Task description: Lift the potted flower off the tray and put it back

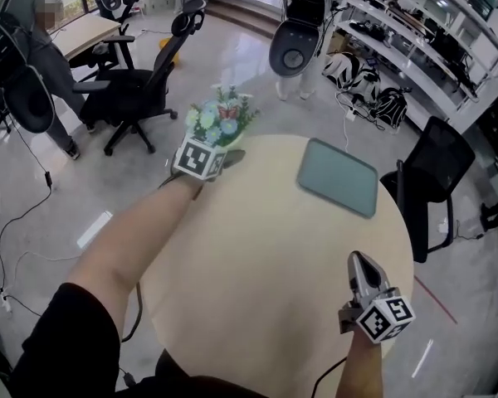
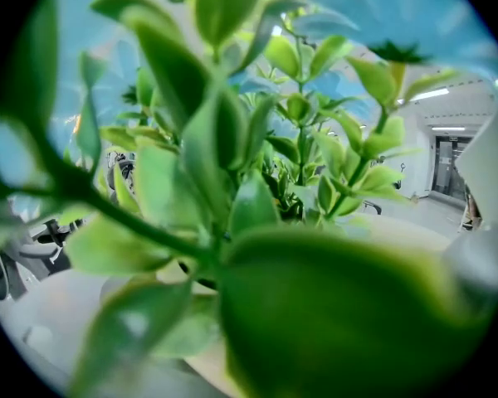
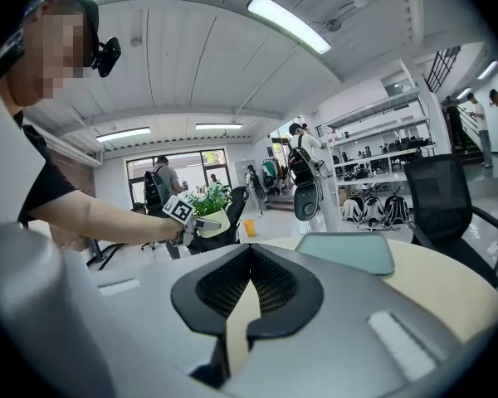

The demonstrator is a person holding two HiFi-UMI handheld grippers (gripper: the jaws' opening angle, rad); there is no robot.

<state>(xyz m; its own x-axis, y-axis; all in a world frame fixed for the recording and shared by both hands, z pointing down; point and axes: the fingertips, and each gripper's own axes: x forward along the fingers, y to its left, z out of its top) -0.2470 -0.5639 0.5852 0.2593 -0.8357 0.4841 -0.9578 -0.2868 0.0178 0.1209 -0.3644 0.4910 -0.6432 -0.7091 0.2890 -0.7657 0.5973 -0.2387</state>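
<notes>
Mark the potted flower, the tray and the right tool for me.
potted flower [image 1: 222, 121]: head view, on the blossoms.
tray [image 1: 338, 177]: head view, on its bare middle.
right tool [image 1: 356, 258]: head view, at its tips.

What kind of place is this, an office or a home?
Most likely an open office or lab workspace: black office chairs on a glossy floor, long shelves holding equipment along the wall, and ceiling strip lights.

potted flower [image 1: 220, 118] left of tray [image 1: 338, 177], tray on table [image 1: 257, 288]

Round beige table [image 1: 257, 255], grey-green tray [image 1: 339, 177] lying flat near its far edge
</notes>
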